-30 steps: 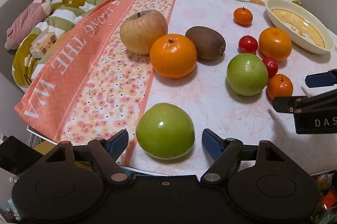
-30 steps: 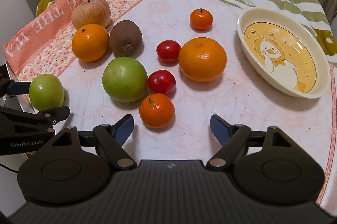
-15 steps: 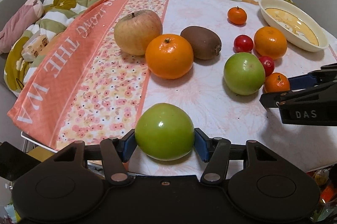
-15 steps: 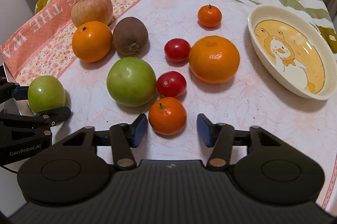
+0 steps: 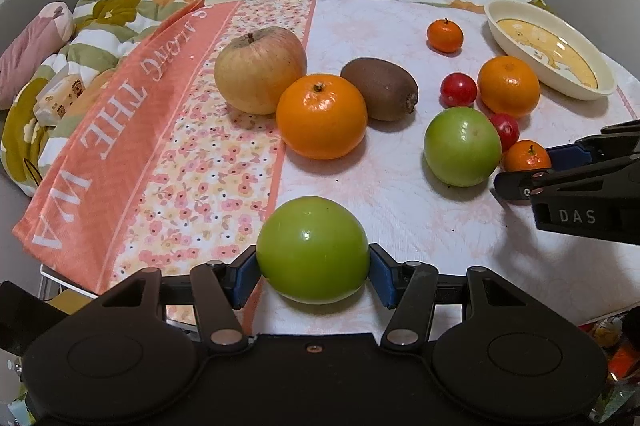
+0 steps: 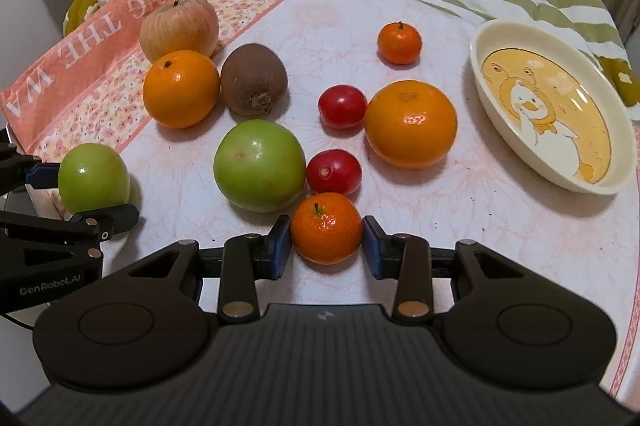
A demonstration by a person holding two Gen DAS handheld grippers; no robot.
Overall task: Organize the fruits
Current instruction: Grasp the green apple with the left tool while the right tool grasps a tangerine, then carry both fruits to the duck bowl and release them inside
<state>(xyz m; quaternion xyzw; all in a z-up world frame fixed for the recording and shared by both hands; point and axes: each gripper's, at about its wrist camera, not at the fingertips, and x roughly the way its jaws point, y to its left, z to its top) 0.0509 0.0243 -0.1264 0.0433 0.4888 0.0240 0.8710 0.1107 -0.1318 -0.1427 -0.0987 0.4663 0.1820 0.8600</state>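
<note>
- You are at the pick-up step: both grippers sit low over the near edge of the table (image 6: 500, 226), each with one fruit between its fingers.
- Your left gripper (image 5: 312, 268) has narrowed onto the small green apple (image 5: 313, 249); both blue pads press its sides, so it is held. The apple rests near the table's near-left edge, just where the peach floral cloth (image 5: 132, 146) ends.
- Your right gripper (image 6: 325, 246) is closing on the small mandarin (image 6: 325, 227). The left pad touches the skin; the right pad sits right beside it, and I cannot tell whether it presses yet.
- The mandarin lies by the near edge, touching or almost touching the red cherry tomato (image 6: 334, 172) and the larger green apple (image 6: 259, 165) behind it.
- The likely next move is to finish that squeeze, then lift straight up so the neighbours do not roll.
- The empty duck-print dish (image 6: 488, 90) at the far-right edge looks the probable destination, though that is a guess.
- The green apple is smooth, glossy and round, so it may slip; the mandarin is dimpled, with a dark stem stub on top, and probably soft, so grip gently.
</note>
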